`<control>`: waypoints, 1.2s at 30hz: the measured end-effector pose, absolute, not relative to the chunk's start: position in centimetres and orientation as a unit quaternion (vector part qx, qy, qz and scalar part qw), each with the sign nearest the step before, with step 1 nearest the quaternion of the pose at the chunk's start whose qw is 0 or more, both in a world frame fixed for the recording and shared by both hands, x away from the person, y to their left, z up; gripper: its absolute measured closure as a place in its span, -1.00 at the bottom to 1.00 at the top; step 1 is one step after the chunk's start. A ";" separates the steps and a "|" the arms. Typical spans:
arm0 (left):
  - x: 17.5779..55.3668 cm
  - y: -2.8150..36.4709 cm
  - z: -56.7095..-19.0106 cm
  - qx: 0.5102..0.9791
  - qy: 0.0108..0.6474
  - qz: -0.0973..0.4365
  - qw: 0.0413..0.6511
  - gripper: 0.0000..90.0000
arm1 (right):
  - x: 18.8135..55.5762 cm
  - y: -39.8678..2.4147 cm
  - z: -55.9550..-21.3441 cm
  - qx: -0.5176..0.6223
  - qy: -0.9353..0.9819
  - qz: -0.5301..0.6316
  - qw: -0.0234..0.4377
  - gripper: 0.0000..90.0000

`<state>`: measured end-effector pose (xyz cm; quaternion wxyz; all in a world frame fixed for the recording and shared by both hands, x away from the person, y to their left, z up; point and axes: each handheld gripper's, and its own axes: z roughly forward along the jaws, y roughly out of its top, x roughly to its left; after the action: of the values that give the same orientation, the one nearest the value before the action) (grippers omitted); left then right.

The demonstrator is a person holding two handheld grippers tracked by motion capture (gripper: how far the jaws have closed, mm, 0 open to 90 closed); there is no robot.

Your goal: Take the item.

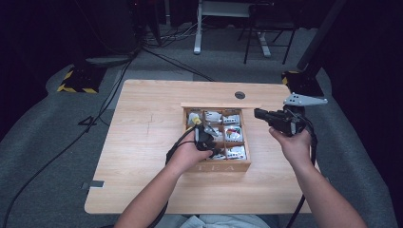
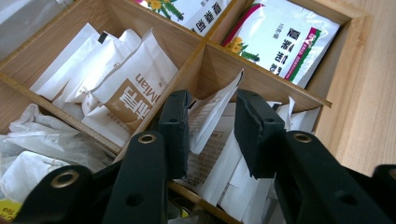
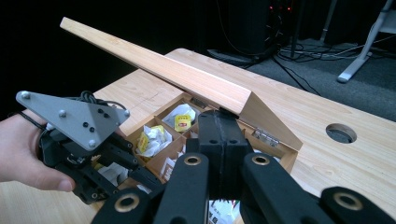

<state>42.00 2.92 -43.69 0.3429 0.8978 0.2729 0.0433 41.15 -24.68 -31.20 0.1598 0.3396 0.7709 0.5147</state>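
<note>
Inside the open wooden tea box (image 1: 219, 166), the left gripper (image 2: 212, 130) is straddling a white sachet (image 2: 211, 115) standing in its compartment, jaws not yet pinching it, while the right gripper (image 3: 219, 140), clenched empty, is waiting just beside the box.

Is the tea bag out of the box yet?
Not yet. The lid is already up, with the shut right gripper against its edge. The left gripper is down in a compartment, its fingers either side of a white packet. Gripping and lifting it out remain.
</note>
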 end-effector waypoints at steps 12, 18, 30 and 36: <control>42.2 2.3 -43.8 0.906 0.275 0.045 0.319 0.56 | 41.2 -24.5 -31.2 0.339 0.773 0.512 0.158 1.00; 42.2 2.2 -43.9 0.909 0.275 0.045 0.310 0.64 | 41.2 -24.5 -31.2 0.339 0.774 0.512 0.157 1.00; 42.3 2.6 -43.9 0.916 0.257 0.055 0.303 0.94 | 41.2 -24.5 -31.2 0.338 0.774 0.511 0.157 1.00; 42.4 3.0 -43.8 0.910 0.257 0.057 0.319 0.98 | 41.2 -24.5 -31.2 0.338 0.774 0.511 0.157 1.00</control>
<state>42.37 3.01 -43.83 0.3190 0.9105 0.2570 0.0568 41.23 -24.54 -31.17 0.1570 0.3381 0.7744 0.5113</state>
